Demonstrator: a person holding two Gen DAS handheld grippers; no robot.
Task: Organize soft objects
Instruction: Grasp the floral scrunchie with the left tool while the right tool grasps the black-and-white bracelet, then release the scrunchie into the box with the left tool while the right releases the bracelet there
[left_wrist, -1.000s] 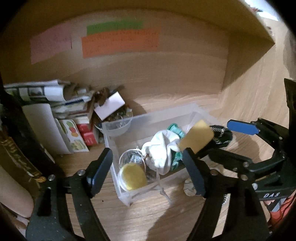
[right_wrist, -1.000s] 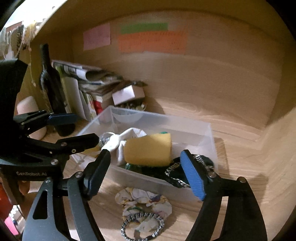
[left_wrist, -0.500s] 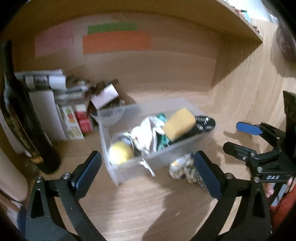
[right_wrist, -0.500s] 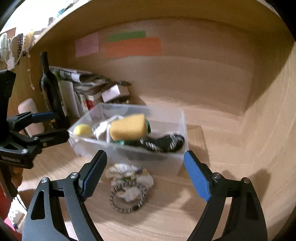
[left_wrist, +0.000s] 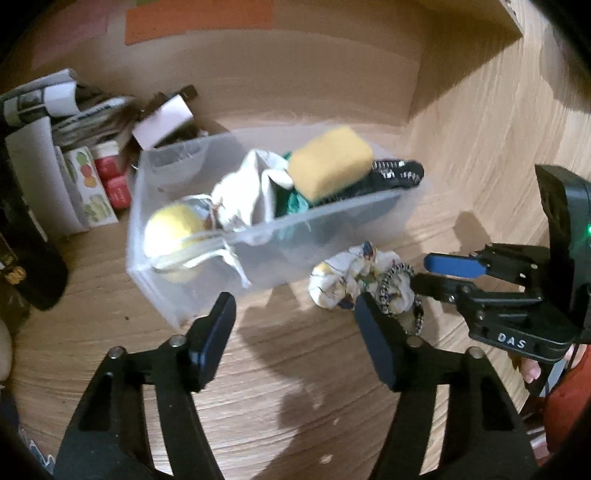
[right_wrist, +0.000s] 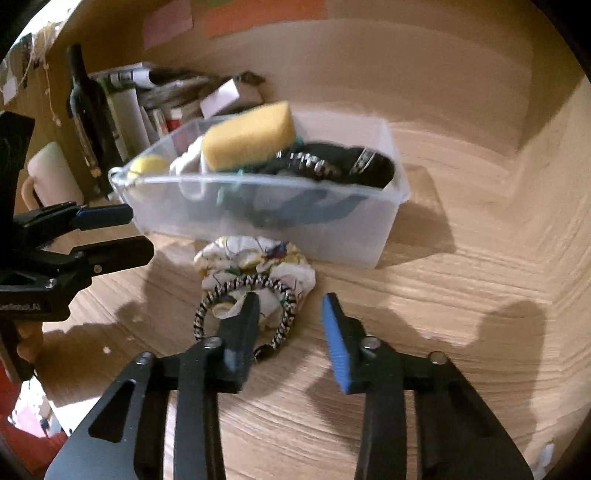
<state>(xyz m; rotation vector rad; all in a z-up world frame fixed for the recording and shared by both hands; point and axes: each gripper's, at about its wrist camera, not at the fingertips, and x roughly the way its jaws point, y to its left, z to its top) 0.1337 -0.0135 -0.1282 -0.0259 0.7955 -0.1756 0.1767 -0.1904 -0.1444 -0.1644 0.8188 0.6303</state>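
Note:
A clear plastic bin (left_wrist: 258, 254) (right_wrist: 332, 229) on the wooden surface holds a yellow sponge (left_wrist: 328, 166) (right_wrist: 247, 136), white cloth (left_wrist: 243, 192), a yellow ball (left_wrist: 173, 225), green fabric and a black patterned item (right_wrist: 332, 166). A floral scrunchie (left_wrist: 343, 280) (right_wrist: 255, 266) with a black-and-white hair tie (right_wrist: 243, 295) lies on the wood in front of the bin. My left gripper (left_wrist: 295, 325) is open and empty, just before the bin. My right gripper (right_wrist: 290, 325) is open and empty, its left finger over the hair tie.
Books, papers and small boxes (left_wrist: 74, 147) are stacked at the back left. A dark bottle (right_wrist: 85, 107) stands left of the bin beside a pale cup (right_wrist: 51, 177). Wooden walls close the back and right. Coloured notes (left_wrist: 199, 18) hang on the back wall.
Both grippers have pulled back from the bin and dropped lower toward the scrunchie and hair tie. Both jaws have narrowed since half a second ago. The sponge stays in the bin.

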